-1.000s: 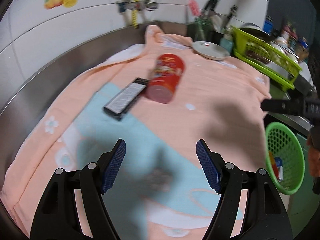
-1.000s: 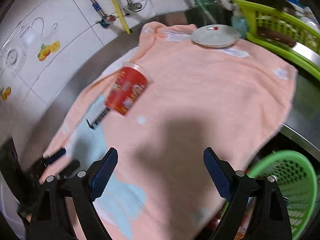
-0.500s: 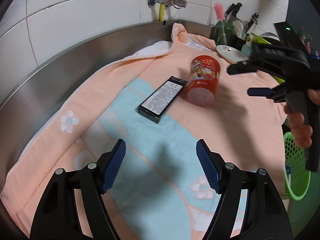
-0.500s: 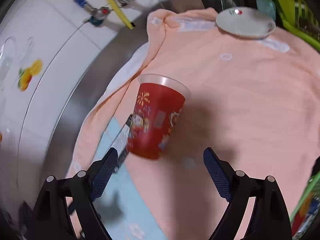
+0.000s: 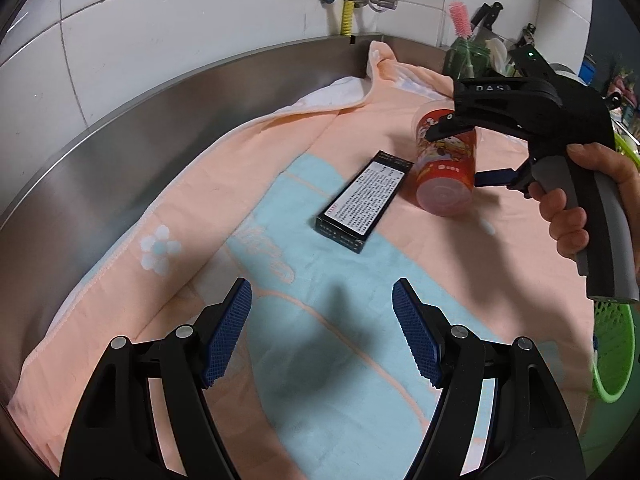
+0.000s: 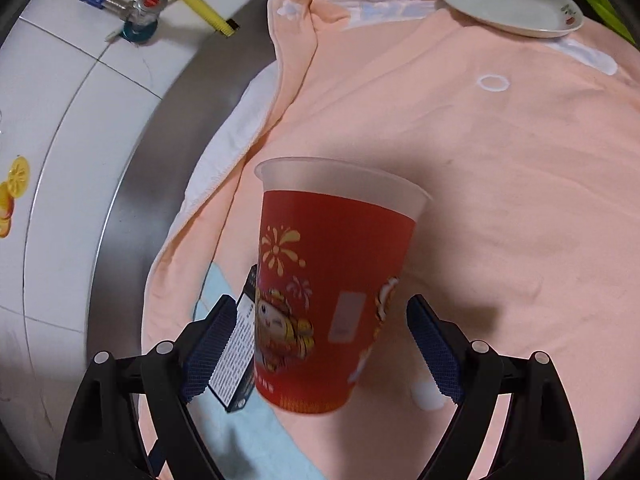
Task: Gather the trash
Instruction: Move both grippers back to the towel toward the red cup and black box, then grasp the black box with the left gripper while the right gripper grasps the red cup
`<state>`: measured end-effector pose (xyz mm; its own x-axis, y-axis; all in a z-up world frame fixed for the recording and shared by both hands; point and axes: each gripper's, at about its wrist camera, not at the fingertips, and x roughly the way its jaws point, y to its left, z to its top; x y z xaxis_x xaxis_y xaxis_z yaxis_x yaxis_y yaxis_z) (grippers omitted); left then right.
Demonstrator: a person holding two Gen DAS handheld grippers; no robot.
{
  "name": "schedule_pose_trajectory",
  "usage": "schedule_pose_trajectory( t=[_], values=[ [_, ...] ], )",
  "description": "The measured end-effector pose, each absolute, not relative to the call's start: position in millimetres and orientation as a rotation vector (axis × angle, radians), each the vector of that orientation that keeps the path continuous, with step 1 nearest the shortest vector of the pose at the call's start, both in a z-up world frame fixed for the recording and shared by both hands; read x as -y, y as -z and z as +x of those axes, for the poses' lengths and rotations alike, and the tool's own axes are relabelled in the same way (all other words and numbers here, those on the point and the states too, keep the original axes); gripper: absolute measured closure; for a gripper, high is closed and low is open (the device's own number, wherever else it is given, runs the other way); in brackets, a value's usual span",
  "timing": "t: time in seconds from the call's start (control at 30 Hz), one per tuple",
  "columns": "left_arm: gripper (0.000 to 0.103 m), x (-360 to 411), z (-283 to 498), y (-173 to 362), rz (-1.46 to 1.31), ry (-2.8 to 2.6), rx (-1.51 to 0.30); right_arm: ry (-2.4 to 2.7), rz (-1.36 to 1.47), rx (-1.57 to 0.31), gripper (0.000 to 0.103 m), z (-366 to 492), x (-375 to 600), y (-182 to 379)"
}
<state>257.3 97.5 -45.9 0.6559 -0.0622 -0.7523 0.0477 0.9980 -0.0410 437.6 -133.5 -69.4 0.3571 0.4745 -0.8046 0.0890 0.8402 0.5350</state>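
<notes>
A red paper cup (image 5: 446, 168) lies on its side on the peach and blue towel (image 5: 360, 320); it fills the middle of the right wrist view (image 6: 332, 292). A black flat box (image 5: 366, 198) with a white label lies beside it, also in the right wrist view (image 6: 236, 356). My right gripper (image 6: 320, 344) is open, its fingers on either side of the cup's lower half, not touching it. My left gripper (image 5: 322, 332) is open and empty above the blue part of the towel, short of the box.
A green trash basket (image 5: 612, 352) stands off the counter's right edge. A white plate (image 6: 512, 2) sits on the towel's far end. A steel backsplash (image 5: 160, 140), tiled wall and taps run along the left and back. A utensil jar (image 5: 468, 56) stands at the back.
My right gripper has moved down and forward until its fingers straddle the cup. My left gripper has moved slightly closer to the box.
</notes>
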Motion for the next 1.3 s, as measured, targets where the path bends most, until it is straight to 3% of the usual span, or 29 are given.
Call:
schedule_pose_trajectory(
  t=[0.2, 1.03, 1.3],
  values=[
    [0.031, -94, 270, 48, 0.008, 0.059, -0.859, -0.271, 0.544, -1.216, 0.034, 444, 133, 77],
    [0.031, -42, 379, 80, 0.127, 0.138, -0.944, -0.343, 0.300, -1.086, 0.034, 330, 226, 23],
    [0.041, -37, 397, 92, 0.117, 0.179, -0.992, -0.281, 0.252, -1.066, 0.034, 264, 283, 24]
  ],
)
